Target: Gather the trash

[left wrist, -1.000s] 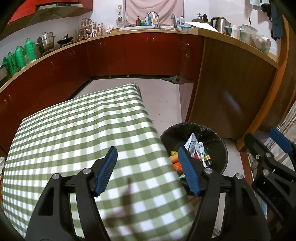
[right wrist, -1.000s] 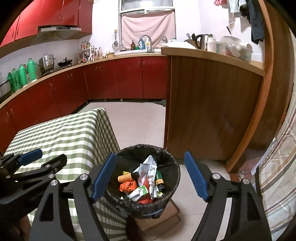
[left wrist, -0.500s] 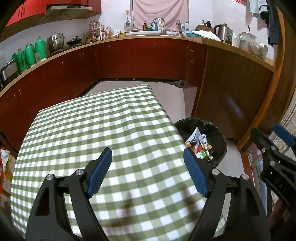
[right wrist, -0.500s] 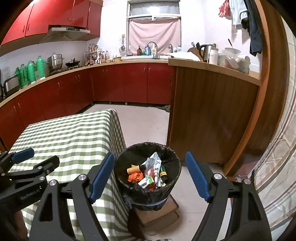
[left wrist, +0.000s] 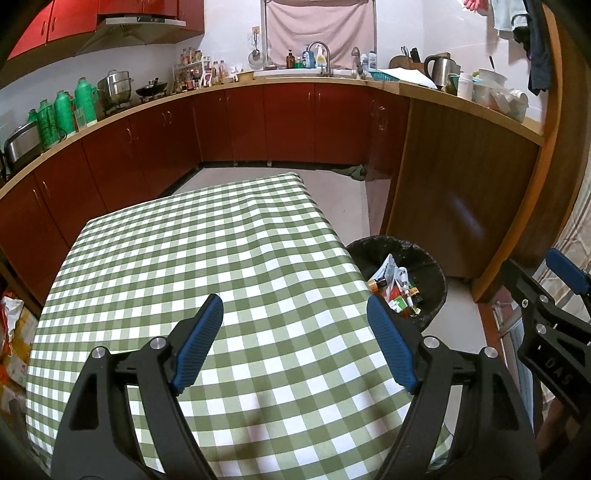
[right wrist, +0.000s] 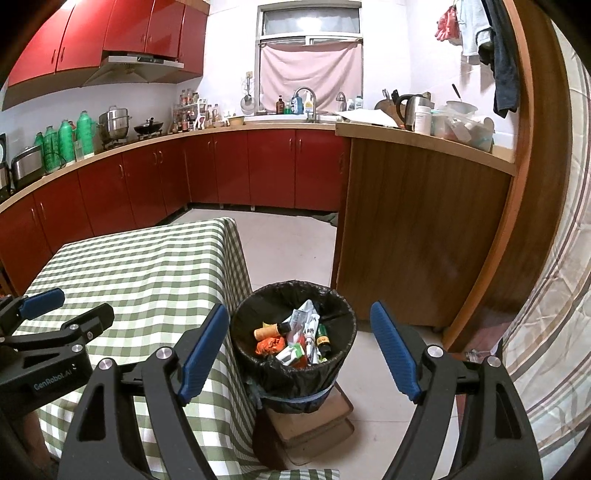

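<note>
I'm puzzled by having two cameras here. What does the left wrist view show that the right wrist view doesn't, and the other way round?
Only the left wrist view shows the whole top of the checked tablecloth and bags on the floor beside it. Only the right wrist view shows the board under the trash bin and the window. Both show the bin's trash, the sink counter, and an open left gripper and right gripper.

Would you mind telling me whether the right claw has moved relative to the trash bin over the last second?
Yes. The right claw has drawn up and back from the trash bin, which now looks smaller and sits lower between its open fingers.
</note>
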`<move>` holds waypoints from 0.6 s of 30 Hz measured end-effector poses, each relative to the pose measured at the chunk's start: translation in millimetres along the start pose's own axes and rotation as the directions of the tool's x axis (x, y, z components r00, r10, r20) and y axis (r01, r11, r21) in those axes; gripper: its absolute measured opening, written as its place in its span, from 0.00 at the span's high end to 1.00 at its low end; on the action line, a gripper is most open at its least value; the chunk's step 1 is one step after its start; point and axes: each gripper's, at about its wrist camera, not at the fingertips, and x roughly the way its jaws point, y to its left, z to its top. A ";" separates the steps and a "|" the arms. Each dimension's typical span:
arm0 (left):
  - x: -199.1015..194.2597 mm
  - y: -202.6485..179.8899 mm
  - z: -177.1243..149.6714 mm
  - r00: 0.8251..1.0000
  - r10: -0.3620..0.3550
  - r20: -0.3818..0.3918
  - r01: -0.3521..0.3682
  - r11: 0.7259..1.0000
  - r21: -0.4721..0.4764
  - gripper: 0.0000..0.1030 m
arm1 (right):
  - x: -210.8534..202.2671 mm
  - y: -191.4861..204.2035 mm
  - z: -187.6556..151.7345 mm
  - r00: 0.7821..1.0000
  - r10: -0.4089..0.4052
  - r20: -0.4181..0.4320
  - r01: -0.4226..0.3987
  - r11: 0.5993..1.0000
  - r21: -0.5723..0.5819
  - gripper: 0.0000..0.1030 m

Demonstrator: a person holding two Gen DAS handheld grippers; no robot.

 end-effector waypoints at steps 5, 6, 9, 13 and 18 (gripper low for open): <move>-3.1 -1.3 1.4 1.000 0.002 0.007 -0.002 1.000 0.001 0.24 | -2.9 0.5 -1.6 1.000 0.002 0.001 -0.002 1.000 0.000 0.25; -2.9 -1.5 1.3 1.000 0.002 0.005 -0.002 1.000 0.002 0.24 | -3.0 0.7 -1.9 1.000 0.003 -0.002 -0.003 1.000 0.000 0.25; -3.3 -1.7 1.6 1.000 0.000 0.002 0.000 1.000 0.001 0.24 | -3.6 0.9 -2.2 1.000 0.003 -0.004 -0.003 1.000 0.001 0.25; -3.3 -1.8 2.0 1.000 0.001 0.003 -0.001 1.000 0.001 0.24 | -4.3 0.9 -2.8 1.000 0.003 -0.002 -0.003 1.000 0.003 0.25; -2.5 -1.9 1.3 1.000 -0.001 -0.003 0.001 1.000 0.000 0.24 | -3.1 0.2 -4.1 1.000 0.004 -0.007 -0.004 1.000 0.002 0.25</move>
